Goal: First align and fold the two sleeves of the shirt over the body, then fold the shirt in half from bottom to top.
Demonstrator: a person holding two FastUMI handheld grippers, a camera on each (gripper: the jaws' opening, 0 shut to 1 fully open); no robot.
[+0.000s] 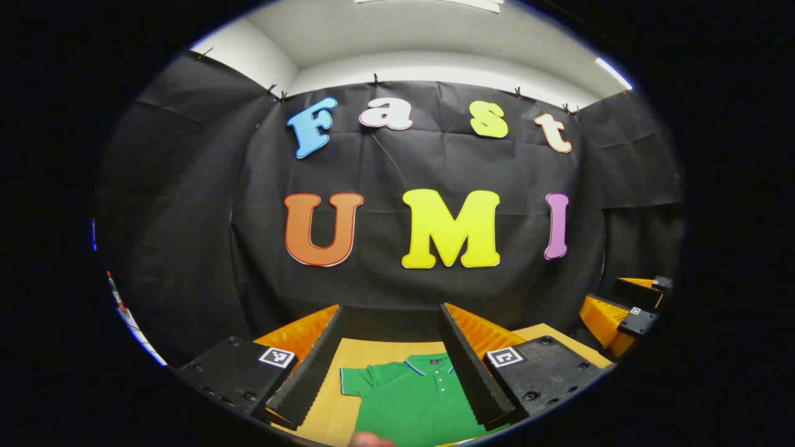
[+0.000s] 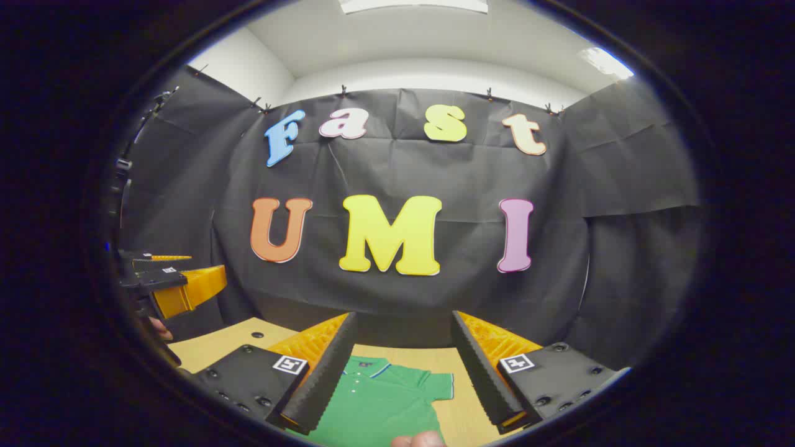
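A: Left gripper view first, reading from the left: the left claw [image 1: 390,363] is spread wide with nothing between its fingers, and it hangs above the tabletop [image 1: 323,416]. Through the gap lies the green shirt [image 1: 413,403], flat, one short sleeve [image 1: 354,380] reaching out to the left, the collar [image 1: 428,362] at the far end.

B: So which way does the garment run?

A: Its long axis goes from the collar, far from the claws, down toward the near edge of the picture. The hem is out of sight below. At the right of that view the other claw sits well apart.

B: And the right gripper view?

A: At its left edge the left claw shows again with a hand [image 2: 163,329] behind it. Then the right claw [image 2: 404,360], also gaping and empty, with the shirt below and ahead, its other sleeve [image 2: 438,385] stretching to the right.

B: Who takes which sleeve?

A: I would judge each claw is nearer its own side's sleeve, and both sleeves look unfolded. Each would have to drop down and forward to reach the cloth.
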